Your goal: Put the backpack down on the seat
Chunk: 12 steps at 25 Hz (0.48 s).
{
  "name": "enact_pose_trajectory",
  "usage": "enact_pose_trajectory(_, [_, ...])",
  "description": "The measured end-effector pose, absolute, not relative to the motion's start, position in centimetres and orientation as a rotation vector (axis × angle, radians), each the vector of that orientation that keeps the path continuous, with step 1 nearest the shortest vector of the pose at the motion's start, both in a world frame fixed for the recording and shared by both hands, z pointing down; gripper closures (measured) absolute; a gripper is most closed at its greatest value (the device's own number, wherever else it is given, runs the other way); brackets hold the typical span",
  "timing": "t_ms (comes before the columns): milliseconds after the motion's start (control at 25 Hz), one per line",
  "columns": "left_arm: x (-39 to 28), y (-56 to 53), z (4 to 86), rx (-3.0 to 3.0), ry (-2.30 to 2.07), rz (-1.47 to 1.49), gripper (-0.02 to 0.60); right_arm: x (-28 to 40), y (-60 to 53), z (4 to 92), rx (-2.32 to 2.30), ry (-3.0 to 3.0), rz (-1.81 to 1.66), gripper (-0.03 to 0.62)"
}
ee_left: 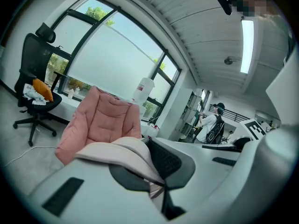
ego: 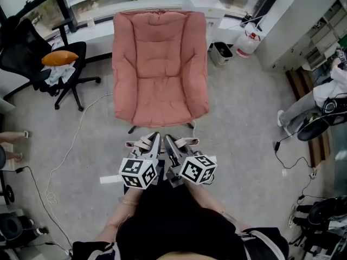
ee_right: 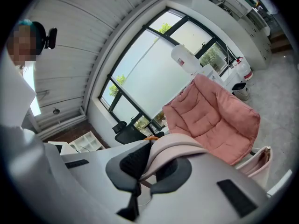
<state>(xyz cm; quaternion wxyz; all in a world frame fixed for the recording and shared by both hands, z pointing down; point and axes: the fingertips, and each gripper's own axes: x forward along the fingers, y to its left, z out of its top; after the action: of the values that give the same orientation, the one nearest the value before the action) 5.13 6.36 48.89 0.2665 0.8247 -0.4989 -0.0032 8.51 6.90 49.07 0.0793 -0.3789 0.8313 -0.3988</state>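
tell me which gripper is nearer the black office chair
Left. The black office chair stands to the left of both; the left gripper is on that side, the right gripper just beyond it.

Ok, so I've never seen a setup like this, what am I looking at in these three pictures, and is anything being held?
No robot: a person holds two two-jaw tools, one per hand; the patterned cubes are part of them. The top-down picture comes from a camera on the person's head: the left gripper and right gripper point toward a pink padded armchair on the grey floor. The other two pictures come from cameras riding on each gripper. Both are clamped shut on the padded straps of a pale beige backpack, which hangs below them, not yet on the seat. A black office chair with an orange cushion stands at the left.
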Motion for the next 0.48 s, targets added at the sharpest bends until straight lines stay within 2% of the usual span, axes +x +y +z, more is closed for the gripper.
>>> enact_pose_trajectory(480, [5.2,-5.5,46.8,2.274,-1.259,0.004,0.565,8.4,-4.5,47.1,-1.202,2.444,-1.152,0.562])
